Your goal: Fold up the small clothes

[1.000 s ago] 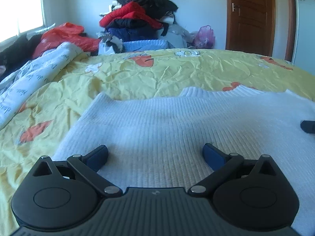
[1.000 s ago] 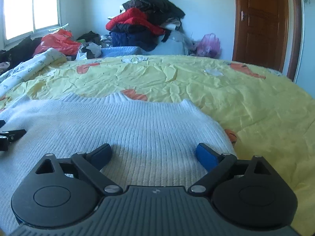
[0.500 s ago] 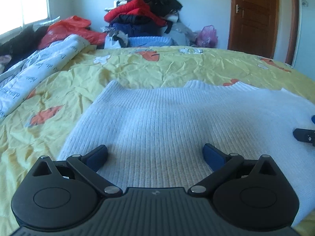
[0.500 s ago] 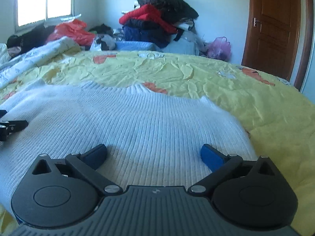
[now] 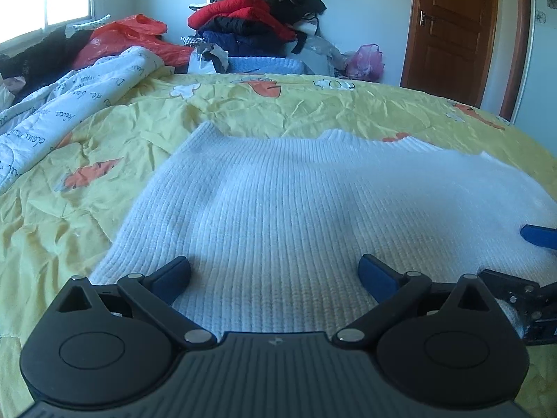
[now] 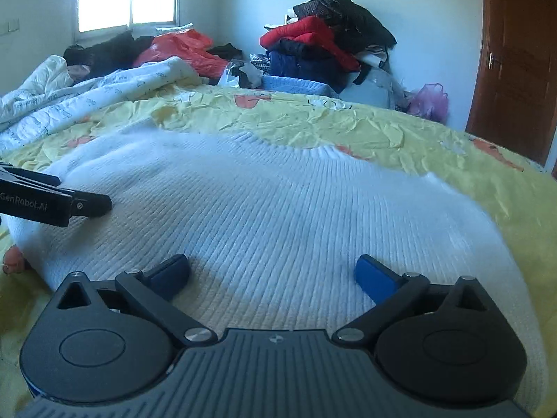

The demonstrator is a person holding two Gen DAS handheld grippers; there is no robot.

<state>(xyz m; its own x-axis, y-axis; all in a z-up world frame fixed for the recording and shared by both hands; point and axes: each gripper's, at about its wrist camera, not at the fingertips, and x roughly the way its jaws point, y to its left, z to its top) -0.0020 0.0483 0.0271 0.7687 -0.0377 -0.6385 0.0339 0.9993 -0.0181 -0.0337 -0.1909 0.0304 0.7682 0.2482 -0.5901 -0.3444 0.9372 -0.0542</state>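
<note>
Left gripper [image 5: 275, 271]: jaws wide apart, nothing between them, low over the near hem of the white sweater [image 5: 313, 202]. Whether the fingertips touch the knit cannot be told from the wrist view.

Right gripper [image 6: 271, 271]: same posture, jaws wide, empty, over the sweater's [image 6: 261, 216] near edge on its right half. Its blue finger and black linkage show at the right edge of the left view, so the two tools sit side by side, near each other along the hem.

Likely reason for the layout: one gripper per side of the bottom edge, open and ready to pinch the hem so both corners lift evenly for a fold toward the collar.

Sweater lies flat, collar away from the grippers, on the yellow bedsheet [image 5: 313, 104]. No crease visible yet, so the fold looks not started.

Around it: white printed quilt [image 5: 69, 104] bunched on the left, well clear of the sweater; pile of clothes [image 5: 257, 21] at the far wall; brown door [image 5: 456, 31] at right. Nothing looks to be in the fold path.

Risk: ribbed knit is soft, a shallow pinch may catch only the top layer.
</note>
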